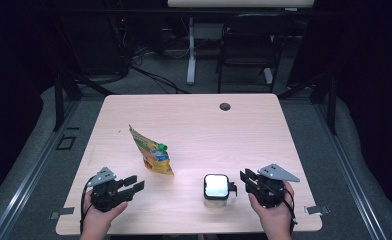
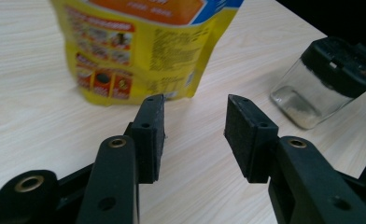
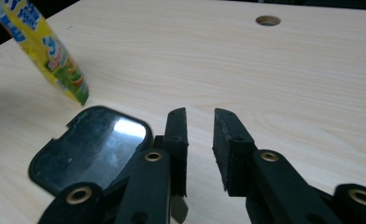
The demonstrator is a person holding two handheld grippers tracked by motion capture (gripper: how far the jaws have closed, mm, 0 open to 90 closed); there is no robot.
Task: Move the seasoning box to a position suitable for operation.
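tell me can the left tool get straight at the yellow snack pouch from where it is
Probably yes: the left tool is open and aimed at the yellow plastic snack pouch, with only bare wooden table between them.

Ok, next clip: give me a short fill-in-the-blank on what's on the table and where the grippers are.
1. The pouch stands upright and has a ____ cap.
2. The jar carries a ____ lid.
3. The jar sits nearer the ____ gripper.
4. The left gripper has ____ between its jaws.

Missing words: green; black; right; nothing

Table w/ pouch, jar
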